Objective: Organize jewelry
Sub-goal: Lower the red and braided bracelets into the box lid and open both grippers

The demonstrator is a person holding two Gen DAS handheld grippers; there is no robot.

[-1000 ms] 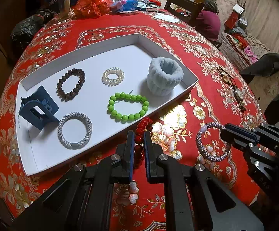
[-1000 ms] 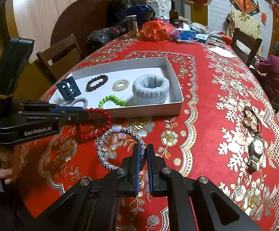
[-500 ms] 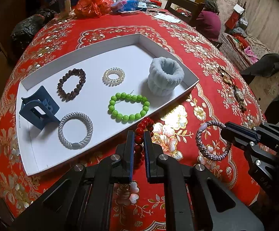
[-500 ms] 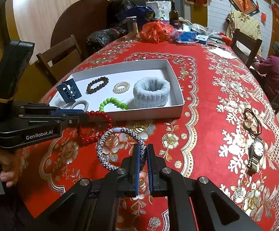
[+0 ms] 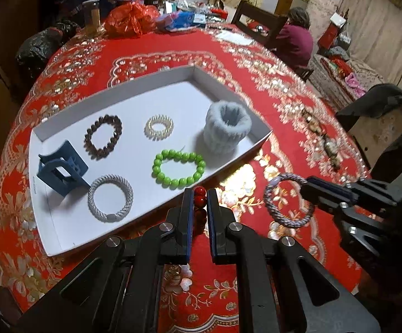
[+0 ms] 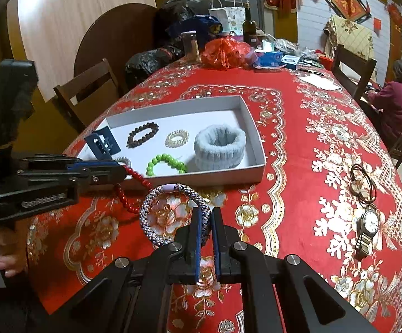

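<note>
The red bead bracelet point(image 5: 200, 194) sits pinched between the closed jaws of the left hand-held gripper point(image 5: 200, 197) at lower centre of the left wrist view, just short of the near wall of the white tray point(image 5: 48, 230); in the right wrist view its beads hang in a loose loop below the fingers. It looks light, the beads hard and smooth, so a pinch across the string between beads should slip less than one on a bead. The braided purple-white hair tie point(image 6: 173, 213) is clamped on its lower right side by the right hand-held gripper point(image 6: 205, 222), jaws nearly together, at centre of that view above the red desk point(image 6: 298, 144). It seems soft and springy, easy to hold anywhere on the cord.

Inside the tray lie a green bead bracelet point(image 5: 178, 169), a brown bead bracelet point(image 5: 103, 139), a pale coil tie point(image 5: 159, 126), a grey braided tie point(image 5: 110, 197), a blue claw clip point(image 5: 60, 171) and a fluffy grey scrunchie point(image 5: 226, 127). At right of the right wrist view a wristwatch point(image 6: 368, 227) and dark hair bands point(image 6: 363, 184) rest on the desk.

White lettering on the left hand-held gripper's body is too blurred to read.
</note>
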